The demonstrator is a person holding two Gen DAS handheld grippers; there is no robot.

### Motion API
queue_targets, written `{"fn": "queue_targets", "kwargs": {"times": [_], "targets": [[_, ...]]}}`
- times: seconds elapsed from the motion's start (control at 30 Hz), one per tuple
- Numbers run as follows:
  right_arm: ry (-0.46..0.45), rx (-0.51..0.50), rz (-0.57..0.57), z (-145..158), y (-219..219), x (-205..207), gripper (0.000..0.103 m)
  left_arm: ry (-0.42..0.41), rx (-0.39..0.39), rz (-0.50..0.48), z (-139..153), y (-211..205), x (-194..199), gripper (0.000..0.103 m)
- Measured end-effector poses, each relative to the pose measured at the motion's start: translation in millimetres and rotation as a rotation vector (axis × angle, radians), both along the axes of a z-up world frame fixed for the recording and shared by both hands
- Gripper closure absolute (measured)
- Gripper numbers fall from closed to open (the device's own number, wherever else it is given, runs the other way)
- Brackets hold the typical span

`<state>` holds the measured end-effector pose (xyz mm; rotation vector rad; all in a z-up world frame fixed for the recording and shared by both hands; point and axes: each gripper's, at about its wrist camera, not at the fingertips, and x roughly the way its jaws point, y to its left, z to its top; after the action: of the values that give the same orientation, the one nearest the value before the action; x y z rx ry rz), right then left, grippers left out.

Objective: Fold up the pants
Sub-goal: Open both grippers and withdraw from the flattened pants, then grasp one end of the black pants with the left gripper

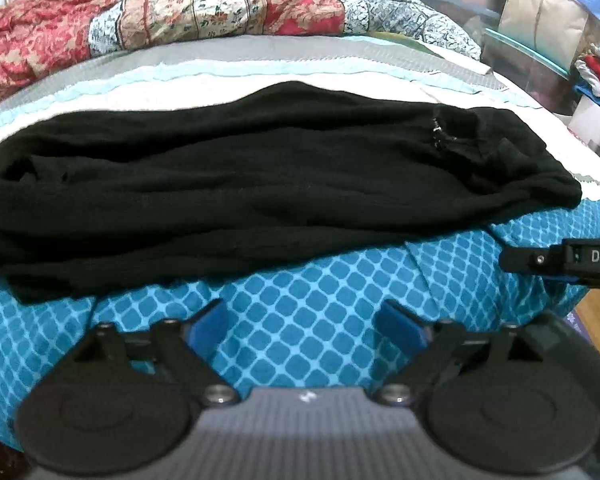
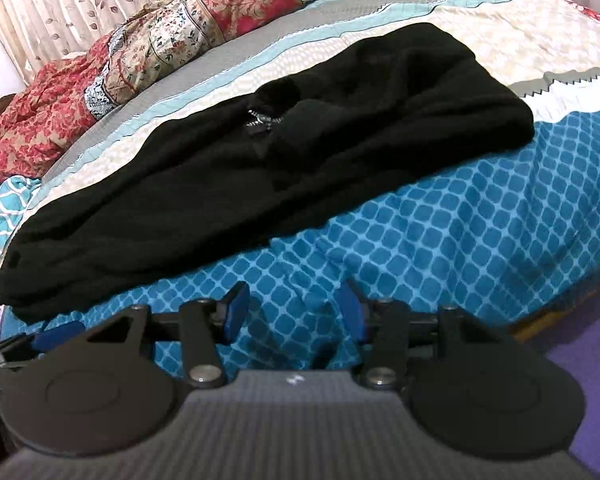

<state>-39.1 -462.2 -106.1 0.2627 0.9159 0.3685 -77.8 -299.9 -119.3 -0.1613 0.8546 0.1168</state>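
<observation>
Black pants (image 1: 260, 184) lie folded lengthwise across the bed, zipper (image 1: 436, 134) toward the right end; they also show in the right wrist view (image 2: 260, 168). My left gripper (image 1: 304, 316) is open and empty, held just short of the pants' near edge over the blue patterned cover. My right gripper (image 2: 294, 304) is open and empty, also just short of the near edge. The right gripper's finger (image 1: 560, 260) shows at the right edge of the left wrist view. A blue pad of the left gripper (image 2: 56, 336) shows at the lower left of the right wrist view.
The bed cover (image 1: 308, 292) is blue diamond-patterned near me, with white, teal and grey bands behind. A crumpled floral quilt (image 1: 180, 12) lies along the far side. Storage bags and boxes (image 1: 548, 16) stand at the right. The bed edge and floor (image 2: 572, 336) are at the right.
</observation>
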Motion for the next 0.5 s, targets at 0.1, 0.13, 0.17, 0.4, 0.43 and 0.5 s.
{"fn": "queue_targets", "kwargs": {"times": [0.1, 0.13, 0.17, 0.4, 0.43, 0.5], "targets": [[-0.014, 0.008, 0.005, -1.4, 1.0, -3.4, 0.043, 0.001, -0.006, -0.011, -5.3, -0.7, 0.2, 0.005], [-0.020, 0.013, 0.010, -1.7, 1.5, -4.7, 0.040, 0.002, 0.001, -0.013, -6.7, -2.3, 0.1, 0.004], [-0.025, 0.018, 0.015, -2.2, 1.4, -5.6, 0.038, 0.003, 0.010, -0.019, -7.9, -3.2, 0.5, 0.002], [-0.022, 0.084, 0.060, -3.0, 0.3, -4.8, 0.016, -0.005, 0.051, -0.034, -12.5, -10.5, -1.2, 0.000], [-0.024, 0.085, 0.055, -2.3, -0.5, -6.4, 0.016, -0.002, 0.054, -0.034, -12.7, -10.6, -0.3, 0.000], [-0.054, 0.074, 0.031, 2.4, -2.6, -12.9, 0.017, 0.003, 0.056, -0.035, -12.7, -10.6, 0.5, 0.000]]}}
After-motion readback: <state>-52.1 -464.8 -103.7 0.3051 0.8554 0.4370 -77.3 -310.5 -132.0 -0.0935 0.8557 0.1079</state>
